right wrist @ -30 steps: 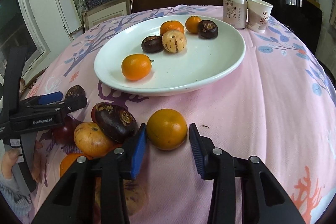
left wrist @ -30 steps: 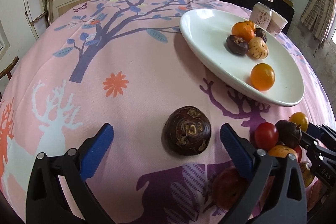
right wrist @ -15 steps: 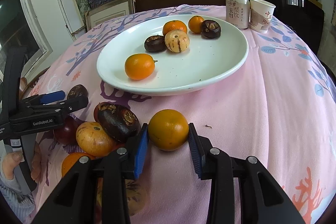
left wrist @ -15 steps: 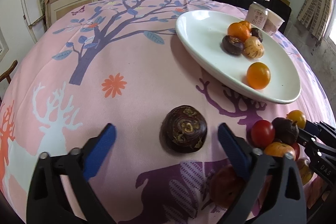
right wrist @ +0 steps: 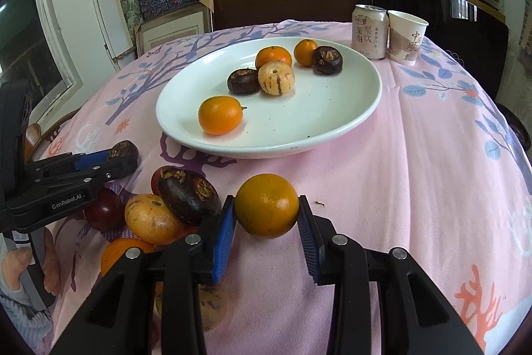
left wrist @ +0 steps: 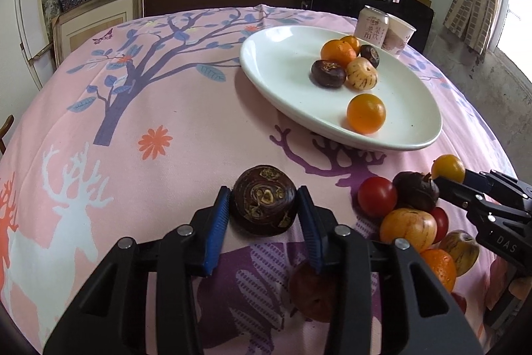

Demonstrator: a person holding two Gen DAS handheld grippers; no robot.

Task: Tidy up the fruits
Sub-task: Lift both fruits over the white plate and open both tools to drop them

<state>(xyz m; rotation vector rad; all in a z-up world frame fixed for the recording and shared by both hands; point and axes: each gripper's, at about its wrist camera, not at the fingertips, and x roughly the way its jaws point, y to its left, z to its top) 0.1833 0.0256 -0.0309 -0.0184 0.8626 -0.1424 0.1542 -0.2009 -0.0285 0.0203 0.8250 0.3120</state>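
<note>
My left gripper (left wrist: 264, 208) is shut on a dark brown round fruit (left wrist: 264, 205) that rests on the pink tablecloth. My right gripper (right wrist: 267, 215) is shut on an orange fruit (right wrist: 267, 205), also on the cloth. The white plate (left wrist: 286, 79) (right wrist: 332, 108) holds several fruits: oranges, dark brown ones and a pale striped one (right wrist: 276, 78). A pile of loose fruits (right wrist: 156, 218) lies left of my right gripper, and it also shows in the left wrist view (left wrist: 407, 222). The left gripper also shows in the right wrist view (right wrist: 121, 155).
A drink can (right wrist: 370, 32) and a paper cup (right wrist: 406, 37) stand behind the plate. A dark chair back (right wrist: 286, 2) and shelves with boxes lie beyond the table's far edge. A reddish fruit (left wrist: 312, 291) lies under my left gripper's right finger.
My left gripper's jaws have closed from wide open onto the dark brown fruit. My right gripper's jaws have tightened onto the orange fruit.
</note>
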